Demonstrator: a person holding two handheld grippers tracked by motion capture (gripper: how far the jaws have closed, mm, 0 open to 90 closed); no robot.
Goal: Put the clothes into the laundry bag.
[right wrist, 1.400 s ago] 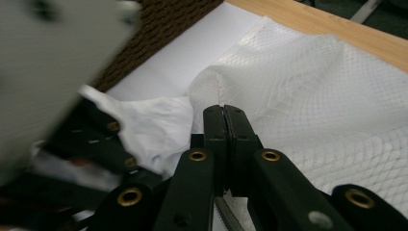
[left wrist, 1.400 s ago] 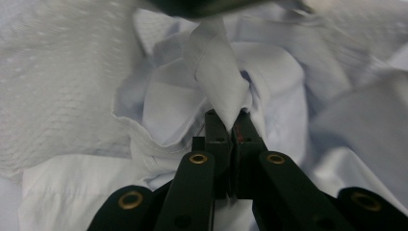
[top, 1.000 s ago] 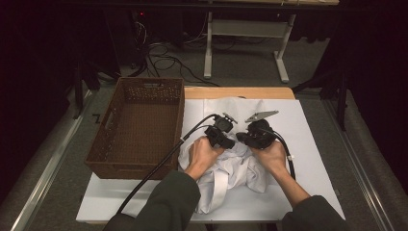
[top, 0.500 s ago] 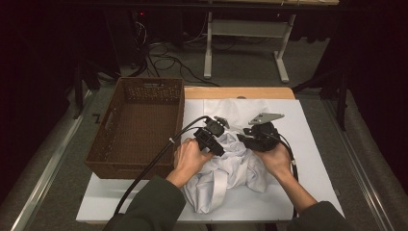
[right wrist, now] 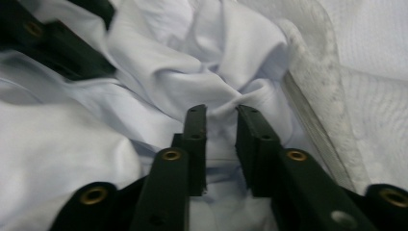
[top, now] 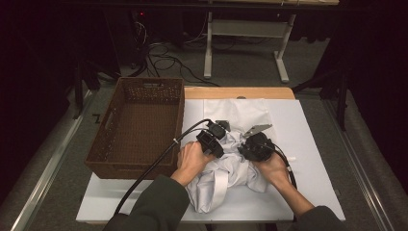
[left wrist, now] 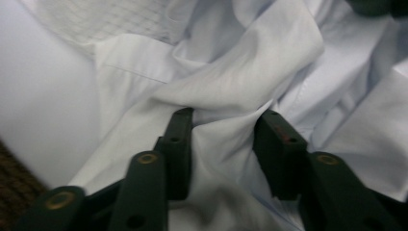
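On the white table top (top: 312, 144), just right of the brown wicker basket (top: 139, 125), we've got a crumpled white shirt (top: 226, 178) bunched in a heap, w/ both tongs down in it side by side. Beyond the heap, a flat white cloth (top: 240, 113) lies spread toward the table's far edge.

Left gripper (left wrist: 226, 127): jaws about a third apart, and they've just been closing. A raised ridge of shirt fabric (left wrist: 231, 96) runs between the two pads; cloth touches the inner faces on both sides, so we read it as pinching that fold, tho loosely. A bit of the basket weave shows at the lower left corner of the left gripper view.

Right gripper (right wrist: 220, 113): jaws narrower, only a slim gap, also just been closing. A small peak of the shirt (right wrist: 226, 103) is caught right at the tips, squeezed between them. A textured hem of the flat cloth (right wrist: 327, 91) runs along the right side of that view, near the jaws but not touching.

From the high view, the left gripper (top: 211, 139) and right gripper (top: 255, 144) sit near each other, both over the far part of the heap.
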